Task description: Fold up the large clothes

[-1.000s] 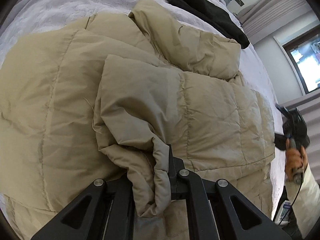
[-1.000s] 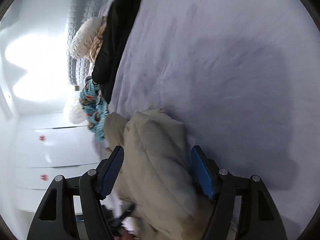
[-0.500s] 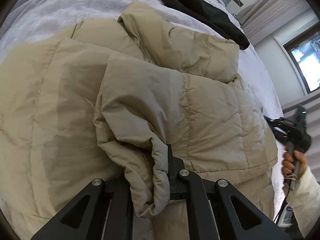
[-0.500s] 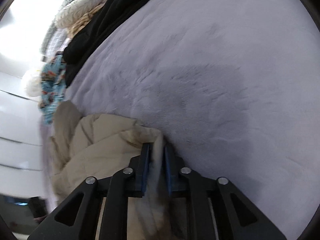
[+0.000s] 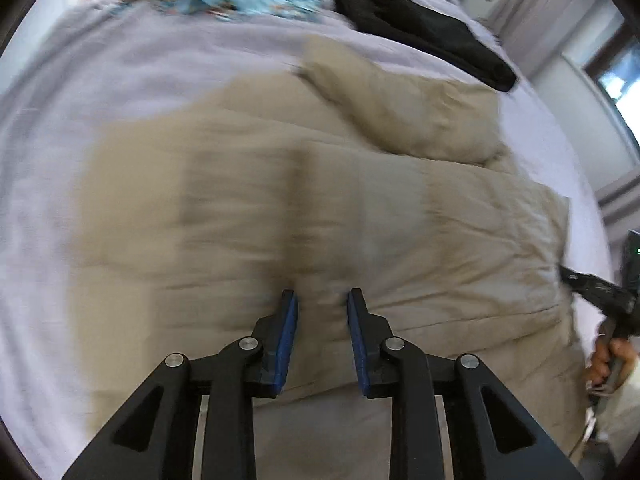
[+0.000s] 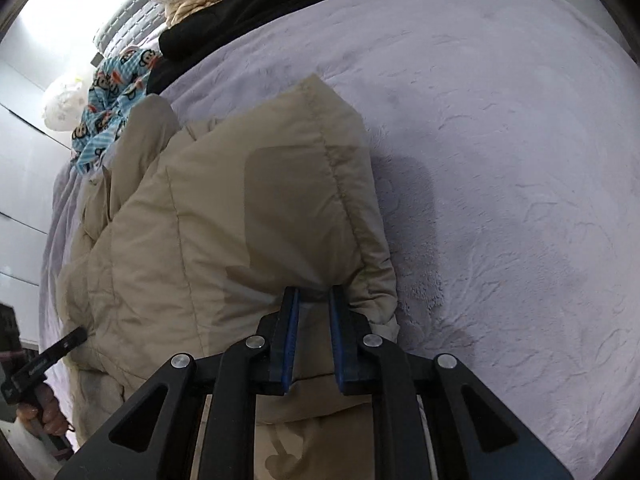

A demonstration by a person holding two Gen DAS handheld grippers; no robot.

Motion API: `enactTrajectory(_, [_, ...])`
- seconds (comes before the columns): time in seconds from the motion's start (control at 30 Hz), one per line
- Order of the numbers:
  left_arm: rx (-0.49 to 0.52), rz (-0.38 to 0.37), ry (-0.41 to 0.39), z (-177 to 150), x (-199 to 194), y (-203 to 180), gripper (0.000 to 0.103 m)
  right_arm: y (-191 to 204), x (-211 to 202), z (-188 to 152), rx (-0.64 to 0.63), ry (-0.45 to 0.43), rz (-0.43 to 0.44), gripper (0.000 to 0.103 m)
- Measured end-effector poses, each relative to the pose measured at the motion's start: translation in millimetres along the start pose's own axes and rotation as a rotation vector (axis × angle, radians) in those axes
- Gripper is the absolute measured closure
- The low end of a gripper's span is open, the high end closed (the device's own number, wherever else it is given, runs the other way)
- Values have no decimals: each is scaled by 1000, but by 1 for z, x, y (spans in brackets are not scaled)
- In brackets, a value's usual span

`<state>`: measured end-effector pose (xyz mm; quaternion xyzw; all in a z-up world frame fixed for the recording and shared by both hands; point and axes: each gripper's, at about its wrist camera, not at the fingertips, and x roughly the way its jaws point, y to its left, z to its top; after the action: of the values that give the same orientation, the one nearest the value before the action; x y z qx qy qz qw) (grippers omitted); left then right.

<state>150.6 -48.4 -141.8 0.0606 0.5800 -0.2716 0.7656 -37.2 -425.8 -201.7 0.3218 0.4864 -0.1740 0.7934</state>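
A beige quilted jacket (image 5: 360, 200) lies spread on the lilac bed cover (image 5: 80, 100); the left wrist view is motion-blurred. My left gripper (image 5: 322, 300) hovers over the jacket's near part. Its jaws are opening and nothing is between them. In the right wrist view the jacket (image 6: 240, 220) bulges up in a thick fold, and my right gripper (image 6: 314, 294) is shut on its near right edge, with fabric between the blue pads. The right gripper (image 5: 592, 288) also shows at the far right of the left wrist view, with a hand (image 5: 608, 360) on its grip.
At the bed's far end lie a black garment (image 6: 260, 12), a blue cartoon-print garment (image 6: 108, 92) and a cream knit (image 6: 200, 0). Bare lilac cover (image 6: 500, 160) stretches right of the jacket. White cupboard fronts (image 6: 20, 160) stand beyond the bed's left side.
My left gripper let go of the jacket fold it held and rose; the fold now lies flat. My right gripper closed on the jacket's edge and swung round toward the bed.
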Motion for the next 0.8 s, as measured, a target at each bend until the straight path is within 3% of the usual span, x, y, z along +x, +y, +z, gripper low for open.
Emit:
enactTrajectory(0.1, [-32,14,-37,5,-26,14,75,5,-6,3,-37,-3,-12,88])
enactTrajectory(0.27, [35,-115,-74,18,-27,-19,75,18,-30,-3,-71,-44,-13,87])
enactTrajectory(0.37, [84,-88,-28,14,5,-40,75,29,-33,-5,-126,-31,13,87])
enactTrajectory(0.43, [79,-58,5,5,28,-40,75,27,-25,-10,-152,2,-24,88])
enactTrajectory(0.53, [75,-77,0,-2,44,-34,76,13,-8,-13,-146,10,-49,88])
enactTrajectory(0.7, [71,-59,11,2,40,-35,75,8,-4,-8,-133,-4,-45,89])
enactTrajectory(0.8, [63,-4,4,-2,27,-33,76,0,-17,-10,-102,-17,-68,89])
